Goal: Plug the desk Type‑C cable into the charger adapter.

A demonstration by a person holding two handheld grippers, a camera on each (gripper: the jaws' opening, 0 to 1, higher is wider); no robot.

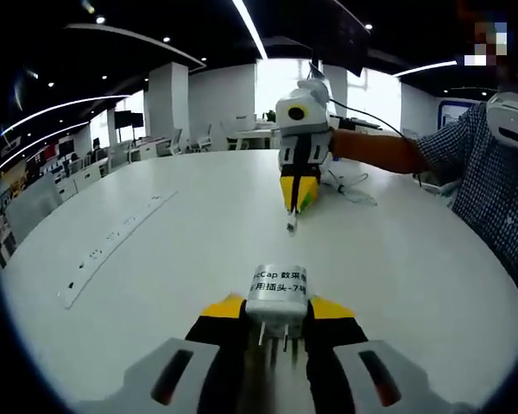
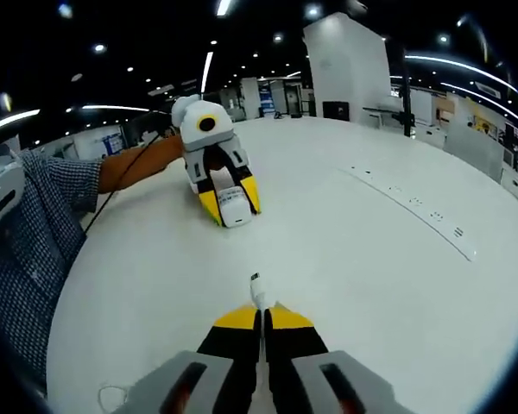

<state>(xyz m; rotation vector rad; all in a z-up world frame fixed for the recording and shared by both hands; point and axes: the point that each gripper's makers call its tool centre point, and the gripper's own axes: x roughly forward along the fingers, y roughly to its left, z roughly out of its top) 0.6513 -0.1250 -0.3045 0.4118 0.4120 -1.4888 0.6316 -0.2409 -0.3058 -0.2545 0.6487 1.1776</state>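
In the left gripper view, the left gripper (image 1: 276, 321) pinches the charger adapter (image 1: 277, 295), a small white rounded block with printed lettering, between its yellow-tipped jaws above the smooth white table (image 1: 155, 285). Facing it, well apart, the right gripper (image 1: 292, 209) holds out the Type-C cable (image 1: 291, 223).

In the right gripper view, the right jaws are pressed on the thin white plug, its metal tip protruding. Both parts are gripped; aligning and inserting remain, as I judge.
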